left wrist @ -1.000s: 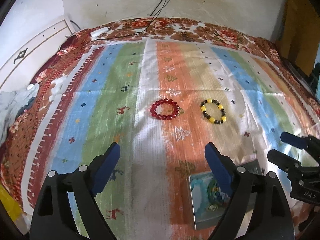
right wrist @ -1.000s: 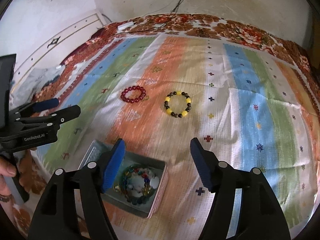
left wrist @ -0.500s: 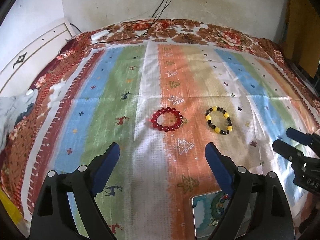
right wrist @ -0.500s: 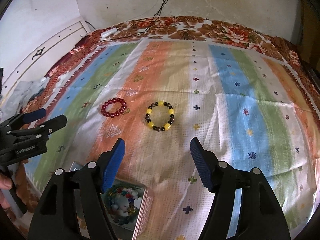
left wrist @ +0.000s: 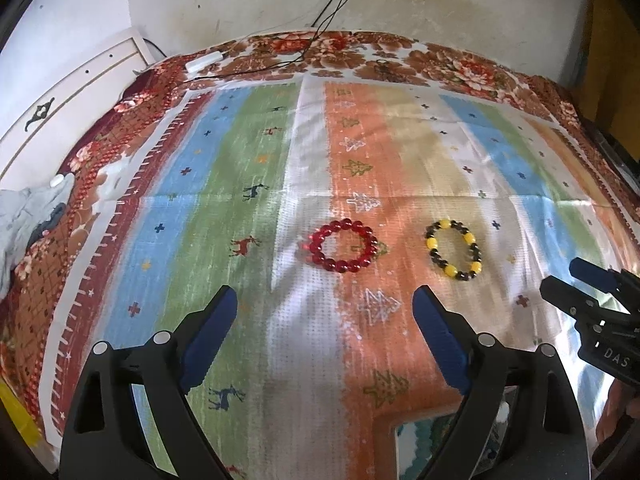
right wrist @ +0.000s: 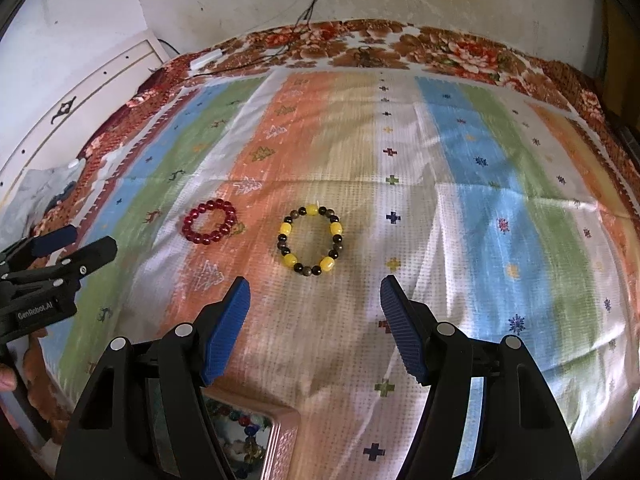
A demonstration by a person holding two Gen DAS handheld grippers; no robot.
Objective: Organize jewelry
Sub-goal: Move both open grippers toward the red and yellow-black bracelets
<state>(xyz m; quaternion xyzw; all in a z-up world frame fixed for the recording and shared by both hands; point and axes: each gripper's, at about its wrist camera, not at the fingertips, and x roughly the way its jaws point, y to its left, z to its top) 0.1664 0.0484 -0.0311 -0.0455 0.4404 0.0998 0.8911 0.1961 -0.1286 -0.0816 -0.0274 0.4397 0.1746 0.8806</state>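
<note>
A red bead bracelet (left wrist: 343, 246) and a yellow-and-black bead bracelet (left wrist: 453, 250) lie flat, side by side, on the striped cloth. My left gripper (left wrist: 325, 322) is open and empty, a little short of the red bracelet. My right gripper (right wrist: 315, 308) is open and empty, just short of the yellow-and-black bracelet (right wrist: 311, 239); the red bracelet (right wrist: 209, 221) lies to its left. An open tin box (right wrist: 256, 440) holding a multicoloured bracelet sits under the right gripper's left finger; it also shows at the bottom of the left wrist view (left wrist: 424, 448).
The striped cloth (right wrist: 460, 216) covers a bed with a floral blanket (left wrist: 360, 56) at the far edge. Black cables (left wrist: 328, 12) hang down the back wall to a white power strip (left wrist: 204, 62). A white headboard (left wrist: 68, 96) stands at the left.
Both grippers have moved forward toward the bracelets, which now lie closer. The tin box has slid down to the bottom edge of both views. Both grippers stay open.
</note>
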